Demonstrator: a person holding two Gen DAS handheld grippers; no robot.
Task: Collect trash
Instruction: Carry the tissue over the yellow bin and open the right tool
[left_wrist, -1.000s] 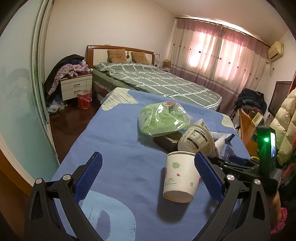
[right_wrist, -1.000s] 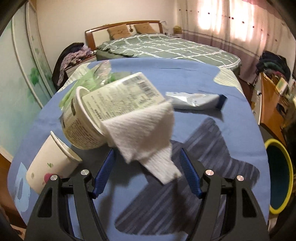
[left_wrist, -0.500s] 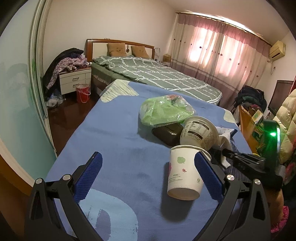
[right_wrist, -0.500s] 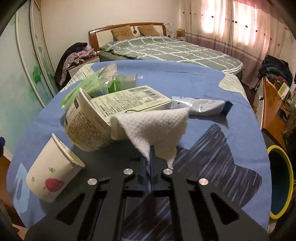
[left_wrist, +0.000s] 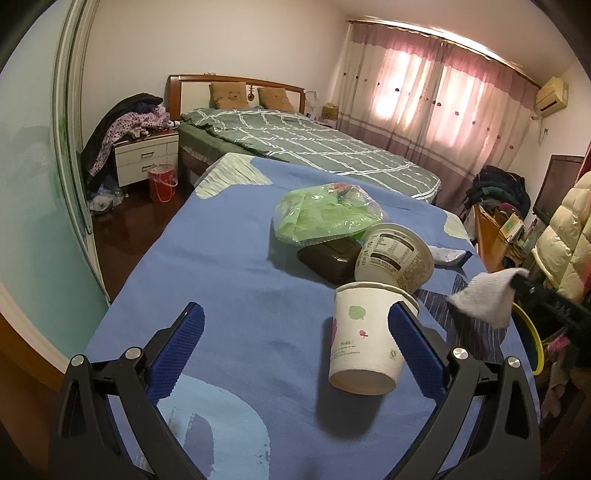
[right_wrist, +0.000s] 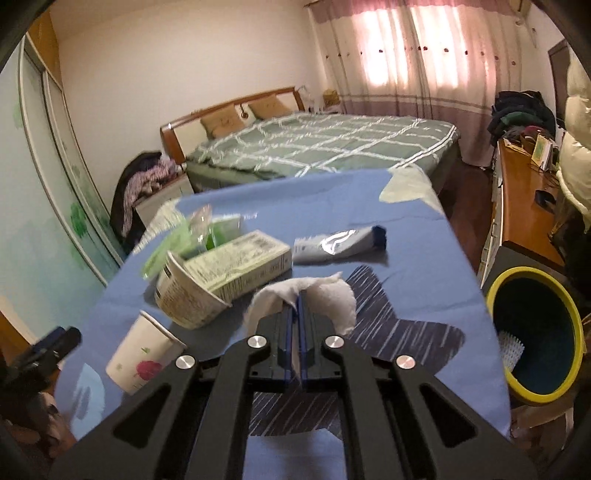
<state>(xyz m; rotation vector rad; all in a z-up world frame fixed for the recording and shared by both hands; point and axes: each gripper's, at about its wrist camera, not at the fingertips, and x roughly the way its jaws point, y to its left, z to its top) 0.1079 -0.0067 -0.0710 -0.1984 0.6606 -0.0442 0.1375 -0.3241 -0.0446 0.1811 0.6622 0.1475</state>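
Tissue (right_wrist: 334, 295) is pinched between my right gripper's (right_wrist: 297, 308) closed pads, its crumpled white folds spilling out either side of the tips and hanging clear of the blue tablecloth (right_wrist: 406, 236). My left gripper (left_wrist: 295, 347) hangs spread wide and empty, its right pad just beside the paper cup (left_wrist: 365, 339), not pressing it. From the tissue outward: the yogurt tub (right_wrist: 184, 295) with a carton (right_wrist: 240, 267) sticking from it, the squeezed tube (right_wrist: 340, 242), the green plastic bag (left_wrist: 325, 214), all on the cloth. The yellow-rimmed bin (right_wrist: 532, 332) stands off the table's right edge. I'd judge the carry is the step in hand: hold the pinch firm, swing right with the tissue clear of the tub, get well over the bin's mouth, then release, since loose paper drifts.
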